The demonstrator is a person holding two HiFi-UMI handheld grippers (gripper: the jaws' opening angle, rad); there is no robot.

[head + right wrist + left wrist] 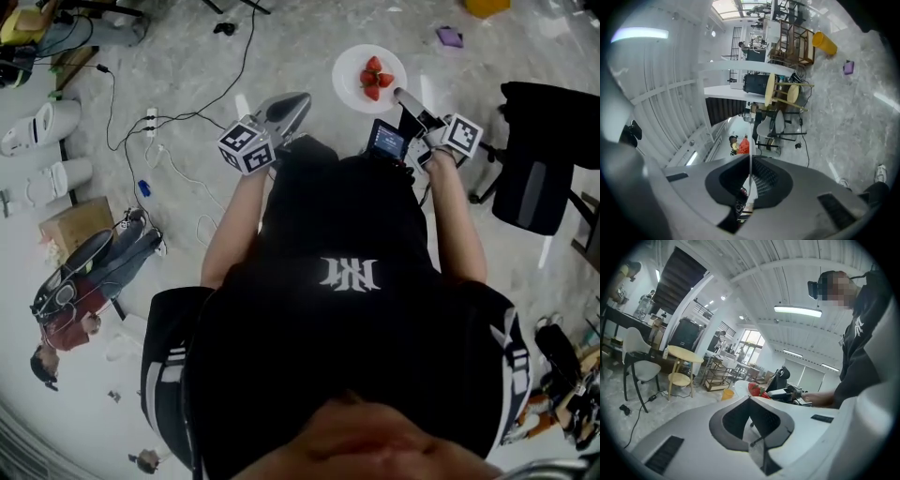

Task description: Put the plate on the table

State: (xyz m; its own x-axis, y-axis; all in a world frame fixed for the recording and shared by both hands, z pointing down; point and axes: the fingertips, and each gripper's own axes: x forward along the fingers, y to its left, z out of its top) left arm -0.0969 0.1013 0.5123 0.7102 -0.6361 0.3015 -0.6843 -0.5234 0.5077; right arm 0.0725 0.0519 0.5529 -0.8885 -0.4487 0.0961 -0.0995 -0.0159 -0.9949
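A white plate (354,82) with red strawberries (375,79) on it hangs level above the floor, in front of the person. My right gripper (401,95) is shut on its right rim. In the right gripper view the plate (750,176) runs edge-on as a thin white line between the jaws, with the strawberries (743,146) beyond. My left gripper (286,111) is held to the left of the plate, apart from it, shut with nothing in it. The left gripper view looks across at the plate (740,387), the strawberries (754,390) and the right gripper (780,393).
Cables and a power strip (150,120) lie on the floor at the left, near a cardboard box (75,225) and a bag (94,272). A black chair (539,178) stands close on the right. A round yellow table (684,354) and a white chair (640,357) stand farther off.
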